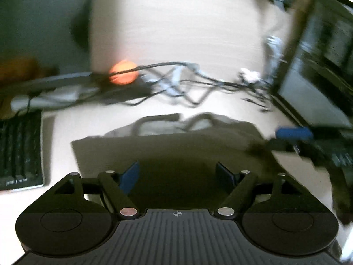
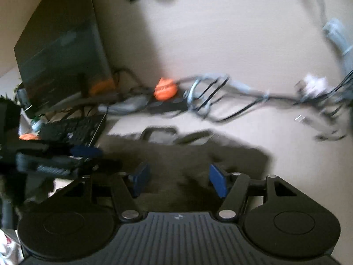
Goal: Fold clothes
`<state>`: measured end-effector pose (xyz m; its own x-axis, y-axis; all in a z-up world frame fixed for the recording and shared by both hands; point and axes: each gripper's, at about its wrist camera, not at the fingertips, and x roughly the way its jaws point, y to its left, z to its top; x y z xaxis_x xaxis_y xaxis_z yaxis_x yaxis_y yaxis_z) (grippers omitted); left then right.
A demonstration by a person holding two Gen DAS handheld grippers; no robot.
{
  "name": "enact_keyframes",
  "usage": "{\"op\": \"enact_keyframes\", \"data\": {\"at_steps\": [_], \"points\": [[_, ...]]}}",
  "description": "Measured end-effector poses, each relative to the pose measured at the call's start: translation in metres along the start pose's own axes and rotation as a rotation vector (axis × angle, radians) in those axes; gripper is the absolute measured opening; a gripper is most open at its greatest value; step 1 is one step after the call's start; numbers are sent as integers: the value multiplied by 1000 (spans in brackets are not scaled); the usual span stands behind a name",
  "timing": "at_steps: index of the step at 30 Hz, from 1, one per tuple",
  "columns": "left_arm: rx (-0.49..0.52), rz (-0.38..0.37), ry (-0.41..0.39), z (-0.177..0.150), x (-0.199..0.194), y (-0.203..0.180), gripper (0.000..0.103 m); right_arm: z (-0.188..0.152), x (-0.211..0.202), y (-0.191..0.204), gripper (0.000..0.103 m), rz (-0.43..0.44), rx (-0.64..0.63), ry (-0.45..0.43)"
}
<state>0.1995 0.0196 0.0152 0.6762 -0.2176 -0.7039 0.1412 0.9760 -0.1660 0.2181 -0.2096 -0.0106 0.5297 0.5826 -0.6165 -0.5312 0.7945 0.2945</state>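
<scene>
- While both views are blurred, the dark shirt (image 1: 167,152) lies flat on the bench (image 1: 176,33).
- Left tool (image 1: 179,175), released, above the shirt.
- Right tool (image 2: 179,181), released, above the shirt.

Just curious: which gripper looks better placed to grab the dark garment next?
Probably left: the left gripper is open over the garment, near its left edge. The right gripper is open over mid-cloth.

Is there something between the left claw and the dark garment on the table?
Nothing visible. The left claw is open right above the dark garment, with only cloth between its fingers. The cables lie behind the garment.
</scene>
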Motion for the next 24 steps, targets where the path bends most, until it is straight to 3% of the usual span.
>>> {"op": "enact_keyframes", "data": {"at_steps": [3, 6, 10, 15, 16, 20, 24], "points": [[-60, 50, 53, 4, 22, 17, 83, -9, 32, -7, 65, -43, -9, 16], [-82, 62, 100, 2, 34, 29, 85, -1, 32, -4, 70, -38, -21, 28], [-56, 41, 105, 2, 38, 29, 93, 20, 19, -8, 80, -51, -15, -43], [-43, 48, 116, 5, 43, 27, 93, 17, 56, -24, 81, -96, 29, 59], [-41, 50, 119, 7, 45, 26, 93, 12, 58, -23, 83, -98, 7, 43], [-38, 51, 129, 9, 45, 28, 93, 12, 58, -17, 84, -106, -29, 54], [-53, 48, 135, 11, 35, 33, 93, 20, 28, -27, 84, -107, 11, 19]]}}
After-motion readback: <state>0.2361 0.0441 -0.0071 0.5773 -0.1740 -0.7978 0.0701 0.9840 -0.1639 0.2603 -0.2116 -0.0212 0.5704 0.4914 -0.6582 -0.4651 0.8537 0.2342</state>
